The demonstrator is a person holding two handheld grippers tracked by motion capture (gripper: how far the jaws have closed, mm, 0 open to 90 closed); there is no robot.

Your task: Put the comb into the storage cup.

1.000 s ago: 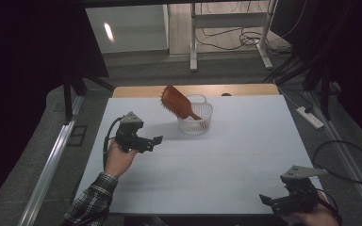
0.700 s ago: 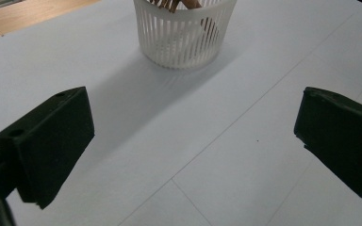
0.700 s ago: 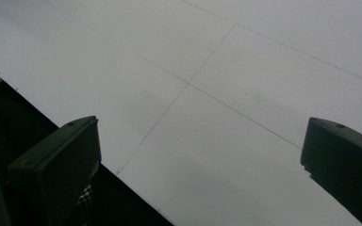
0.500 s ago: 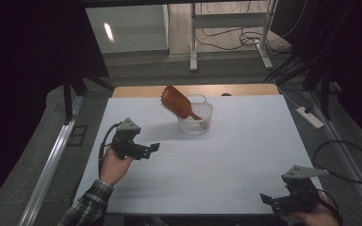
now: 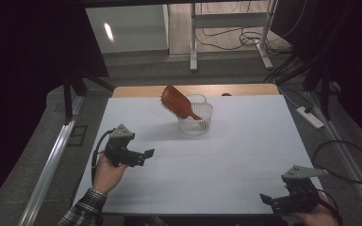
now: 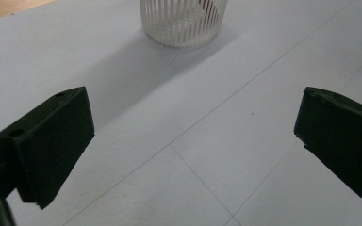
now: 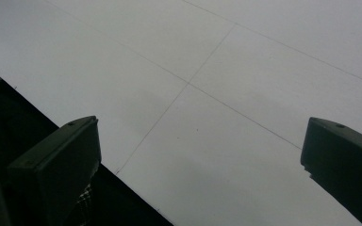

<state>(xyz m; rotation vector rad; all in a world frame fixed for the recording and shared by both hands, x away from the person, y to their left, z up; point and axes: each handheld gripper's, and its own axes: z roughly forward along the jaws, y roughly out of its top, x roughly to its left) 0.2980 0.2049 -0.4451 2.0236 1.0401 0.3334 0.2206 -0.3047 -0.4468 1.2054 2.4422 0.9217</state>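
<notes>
My left tool [image 5: 143, 154] is wide open, empty, at 8 o'clock on the worktop [image 5: 245, 155]; hairbrush [image 5: 178, 102] leans in basket [image 5: 195, 120] at 12. Right tool [image 5: 269, 201] idle, spread. Judging: withdraw low, avoid nudging basket.

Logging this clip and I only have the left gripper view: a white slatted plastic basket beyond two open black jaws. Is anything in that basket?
Observer: Yes, a brown wooden hairbrush stands in the white slatted plastic basket, handle down, head leaning out over the rim.
Operator: Where is the other gripper?
Observer: The right gripper sits at the near right edge of the white table, far from the basket.
Operator: Is it holding anything?
Observer: No, its jaws are wide apart over bare table.
</notes>
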